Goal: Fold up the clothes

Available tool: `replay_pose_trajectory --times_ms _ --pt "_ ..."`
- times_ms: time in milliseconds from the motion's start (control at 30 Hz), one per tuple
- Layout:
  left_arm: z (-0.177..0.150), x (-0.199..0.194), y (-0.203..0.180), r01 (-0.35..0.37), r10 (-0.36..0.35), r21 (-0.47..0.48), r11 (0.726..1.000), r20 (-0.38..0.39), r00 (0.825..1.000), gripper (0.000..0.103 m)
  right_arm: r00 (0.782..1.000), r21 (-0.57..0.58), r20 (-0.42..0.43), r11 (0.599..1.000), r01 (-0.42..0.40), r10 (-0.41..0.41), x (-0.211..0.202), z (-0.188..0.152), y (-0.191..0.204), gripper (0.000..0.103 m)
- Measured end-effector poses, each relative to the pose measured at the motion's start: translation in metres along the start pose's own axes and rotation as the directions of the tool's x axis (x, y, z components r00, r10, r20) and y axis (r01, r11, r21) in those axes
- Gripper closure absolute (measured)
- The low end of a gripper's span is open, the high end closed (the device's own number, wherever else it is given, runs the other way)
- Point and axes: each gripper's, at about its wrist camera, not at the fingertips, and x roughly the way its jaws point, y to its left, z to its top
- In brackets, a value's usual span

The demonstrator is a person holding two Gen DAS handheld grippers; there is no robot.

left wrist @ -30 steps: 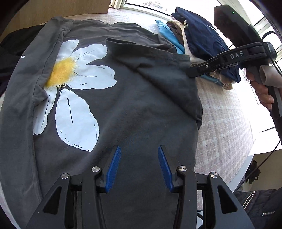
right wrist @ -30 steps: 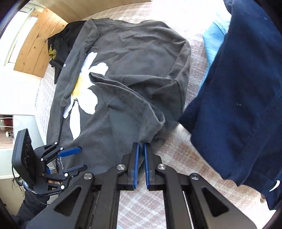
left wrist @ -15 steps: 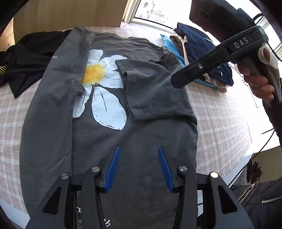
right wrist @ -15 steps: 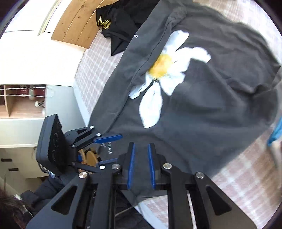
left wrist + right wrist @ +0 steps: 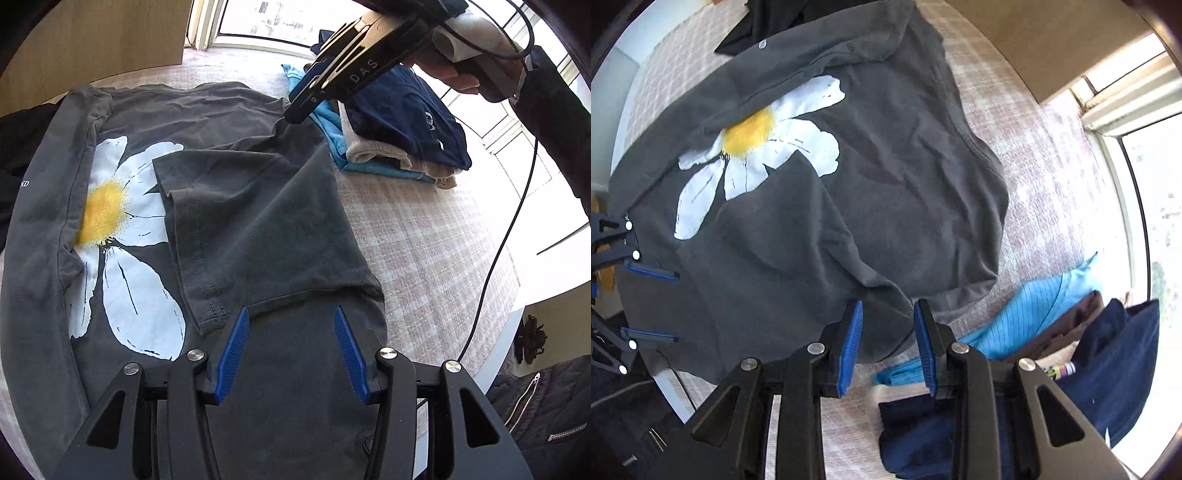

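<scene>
The right gripper (image 5: 888,339) pointed almost straight down above the bed, its blue-padded jaws parted. They had just been opening, and nothing was pinched between them; only the near edge of the grey T-shirt (image 5: 871,206) lay in the background below the gap. In the left wrist view the same gripper (image 5: 295,107) hung above the shirt's far corner, beside the stack of folded clothes (image 5: 399,147), with a hand (image 5: 454,70) on its handle.

The left gripper (image 5: 291,350) also stood open and empty, its jaws wide apart, hovering over the shirt's lower body.

The shirt lay spread on a checked bedspread (image 5: 424,236), with its white and yellow daisy print (image 5: 122,243) facing up. One sleeve and side panel (image 5: 258,221) were already folded inward across the chest, partly covering the flower. The opposite side looked turned in as well, though less neatly. A black garment (image 5: 783,22) lay beyond the collar end.

The side folds appeared complete, so the likely next step was the lengthwise fold. To do it well, each gripper should pinch through all layers at a hem corner, so the tucked sleeve does not slide out. Both should lift together, carry the hem evenly toward the collar, and lower it flat before letting go. Wrinkles near the folded panel would be best smoothed first.
</scene>
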Motion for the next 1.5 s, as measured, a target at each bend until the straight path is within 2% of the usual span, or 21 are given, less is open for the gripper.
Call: replay_pose_trajectory --times_ms 133,233,267,300,433,533,633,700,733,767,800,867,900,1000,1100,1200,1267,1333,1433,1500 --pt "0.009 0.001 0.004 0.022 -0.022 -0.002 1.000 0.035 0.999 0.056 0.998 -0.063 -0.065 0.998 0.009 -0.013 0.024 0.008 -0.001 0.074" --pt "0.012 0.013 0.009 0.015 -0.015 -0.007 1.000 0.006 1.000 0.056 0.993 -0.057 -0.121 0.998 -0.007 0.000 0.037 0.004 -0.004 0.076" --pt "0.012 0.018 0.011 0.010 -0.010 -0.008 1.000 -0.007 1.000 0.056 0.990 -0.053 -0.139 0.998 -0.014 0.006 0.041 0.002 -0.005 0.089" --pt "0.013 0.022 0.013 0.006 -0.006 -0.010 1.000 -0.020 1.000 0.056 0.988 -0.041 -0.151 0.999 -0.024 0.018 0.042 -0.001 -0.008 0.095" --pt "0.008 0.032 0.014 0.009 -0.010 -0.011 1.000 -0.051 0.999 0.057 0.979 0.111 -0.199 0.994 -0.011 0.033 0.045 -0.011 -0.034 0.095" --pt "0.007 0.032 0.012 0.001 -0.001 0.000 1.000 -0.059 0.998 0.056 0.986 0.092 -0.163 0.995 0.041 -0.026 0.031 -0.007 -0.028 0.089" --pt "0.013 0.021 0.009 0.006 -0.005 0.003 1.000 -0.022 1.000 0.056 0.990 0.060 -0.104 0.993 0.105 -0.098 0.013 -0.001 -0.018 0.081" --pt "0.020 0.017 0.007 0.025 -0.025 0.014 1.000 0.002 1.000 0.056 0.990 0.059 -0.030 0.988 0.141 -0.139 -0.006 0.002 -0.013 0.072" --pt "0.024 0.017 0.006 0.031 -0.031 0.025 0.999 0.011 0.999 0.056 0.993 0.060 0.005 0.992 0.114 -0.115 -0.015 0.002 -0.009 0.072" --pt "0.028 0.021 0.007 0.028 -0.029 0.027 0.999 0.010 1.000 0.056 0.999 0.056 0.024 0.998 0.037 -0.038 -0.019 0.002 -0.004 0.071" --pt "0.031 0.027 0.011 0.025 -0.025 0.017 1.000 0.000 1.000 0.056 0.999 0.058 0.024 0.998 -0.034 0.033 -0.016 0.002 0.000 0.071" --pt "0.034 0.040 0.021 -0.001 0.001 -0.011 1.000 -0.032 0.999 0.057 0.993 0.068 0.006 0.991 -0.116 0.116 -0.001 0.005 0.007 0.071" --pt "0.033 0.042 0.024 -0.003 0.003 -0.015 1.000 -0.032 0.999 0.058 0.992 0.069 -0.007 0.990 -0.122 0.123 0.008 0.006 0.010 0.071" --pt "0.025 0.025 0.022 -0.047 0.047 -0.014 0.999 -0.025 0.999 0.058 0.998 0.071 -0.052 0.997 -0.040 0.044 0.033 0.008 0.014 0.069" --pt "-0.005 -0.019 0.017 -0.083 0.083 -0.040 0.996 0.014 0.996 0.058 0.998 0.160 -0.020 0.986 -0.056 0.060 0.027 0.003 -0.001 0.069" --pt "-0.047 -0.066 0.013 -0.117 0.121 -0.089 0.989 0.047 0.992 0.057 0.990 0.259 0.077 0.956 -0.138 0.122 0.004 -0.020 -0.007 0.069" --pt "-0.085 -0.094 0.015 -0.133 0.144 -0.155 0.979 0.061 0.988 0.057 0.971 0.319 0.161 0.922 -0.221 0.178 -0.014 -0.043 -0.003 0.069" --pt "-0.122 -0.110 0.018 -0.148 0.165 -0.234 0.961 0.055 0.985 0.057 0.940 0.350 0.231 0.880 -0.322 0.252 -0.025 -0.070 0.013 0.069" --pt "-0.172 -0.122 0.011 -0.163 0.186 -0.303 0.939 0.046 0.981 0.057 0.904 0.355 0.282 0.840 -0.410 0.322 -0.027 -0.107 0.063 0.069" --pt "-0.199 -0.124 0.004 -0.155 0.181 -0.332 0.930 0.048 0.982 0.057 0.889 0.365 0.295 0.819 -0.443 0.349 -0.025 -0.125 0.100 0.069"
